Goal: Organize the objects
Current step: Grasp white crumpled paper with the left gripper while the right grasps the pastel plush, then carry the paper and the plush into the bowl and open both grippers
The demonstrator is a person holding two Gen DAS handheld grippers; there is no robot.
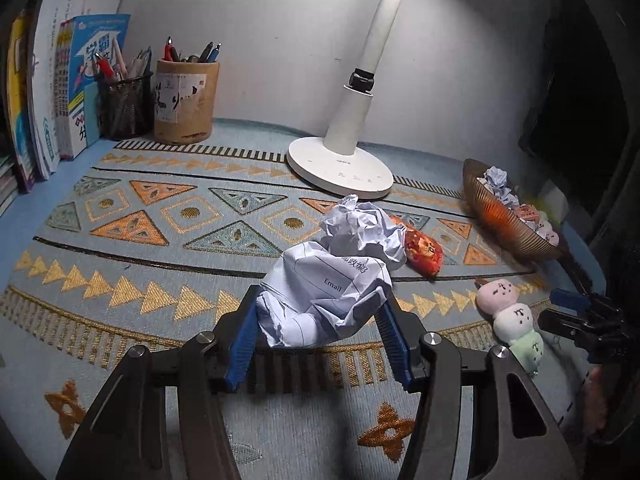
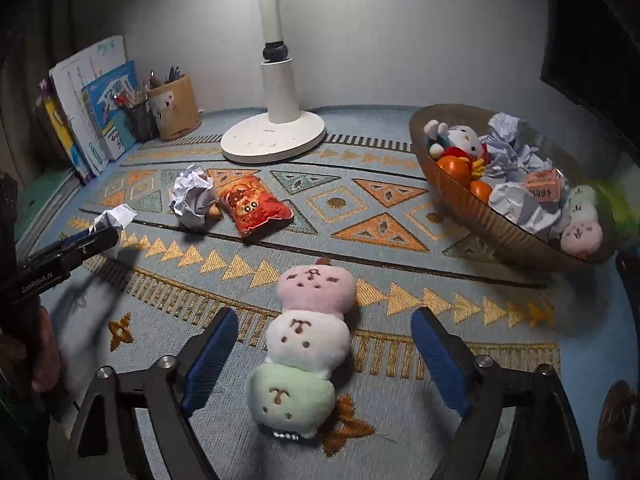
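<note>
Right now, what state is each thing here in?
Left tongs: shut on a paper ball.
Right tongs: open around the plush toy, not touching.
Second paper ball: loose on the mat.
Snack bag: lying flat.
Basket: partly filled.
Lamp: lit.

A plain pale grey wall [image 1: 280, 40] rises at the far side. A white desk lamp [image 2: 276, 80] lights a blue woven cloth with orange triangles [image 1: 160, 240] covering the surface.

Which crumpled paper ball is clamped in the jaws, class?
The paper ball printed "Email", shut in the left gripper. The other loose paper ball lies free on the mat beside the red snack packet.
</note>
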